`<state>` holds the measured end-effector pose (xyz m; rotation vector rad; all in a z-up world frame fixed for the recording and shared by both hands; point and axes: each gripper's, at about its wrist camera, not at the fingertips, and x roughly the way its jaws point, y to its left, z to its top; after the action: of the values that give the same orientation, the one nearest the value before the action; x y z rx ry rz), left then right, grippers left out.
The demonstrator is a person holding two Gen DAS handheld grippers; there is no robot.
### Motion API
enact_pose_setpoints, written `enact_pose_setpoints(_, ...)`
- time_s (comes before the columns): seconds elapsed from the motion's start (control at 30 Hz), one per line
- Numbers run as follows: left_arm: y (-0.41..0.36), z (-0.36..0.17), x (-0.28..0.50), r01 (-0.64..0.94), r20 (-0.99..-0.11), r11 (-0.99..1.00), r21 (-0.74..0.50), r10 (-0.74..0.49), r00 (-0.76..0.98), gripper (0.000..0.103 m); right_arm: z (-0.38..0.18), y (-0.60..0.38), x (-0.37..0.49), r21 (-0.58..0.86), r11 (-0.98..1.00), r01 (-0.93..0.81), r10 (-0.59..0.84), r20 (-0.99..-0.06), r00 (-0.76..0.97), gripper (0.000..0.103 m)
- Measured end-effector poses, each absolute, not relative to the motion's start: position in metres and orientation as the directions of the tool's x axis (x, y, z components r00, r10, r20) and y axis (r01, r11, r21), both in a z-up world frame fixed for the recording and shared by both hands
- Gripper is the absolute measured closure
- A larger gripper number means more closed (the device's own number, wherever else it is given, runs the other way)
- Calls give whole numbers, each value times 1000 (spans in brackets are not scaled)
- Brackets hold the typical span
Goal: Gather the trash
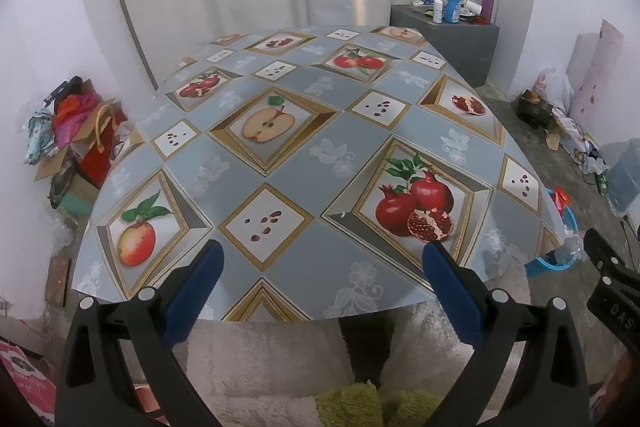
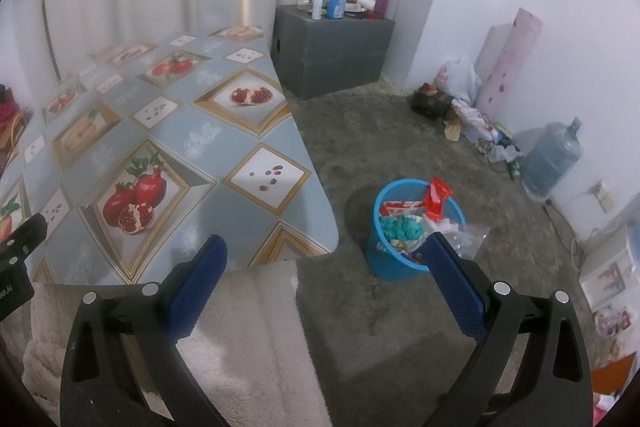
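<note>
Right wrist view, blue mesh bin (image 2: 384, 259) heaped with wrappers, right tongs (image 2: 326, 255) spread empty, left tongs (image 1: 322, 259) spread empty

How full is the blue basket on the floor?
Full: wrappers and bags rise above the blue basket rim, a clear bag spilling over its edge.

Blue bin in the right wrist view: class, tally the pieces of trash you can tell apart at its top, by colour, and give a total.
Red: 2 (upright wrapper, flat packet)
Teal: 1 (crumpled wad)
White: 1 (crumpled paper)
Clear: 1 (plastic bag)
Total: 5 that can be told apart; whatever lies beneath is hidden.
</note>
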<state>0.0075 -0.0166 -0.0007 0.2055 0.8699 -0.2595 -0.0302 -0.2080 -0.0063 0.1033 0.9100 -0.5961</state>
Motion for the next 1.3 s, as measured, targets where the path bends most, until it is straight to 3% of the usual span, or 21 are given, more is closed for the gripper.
enact_pose_setpoints(1.3, -15, -2, 9, 305, -776, 950, 70, -140, 615, 6, -6, -208, -31, -158, 833, 530, -443, -766, 467, 8)
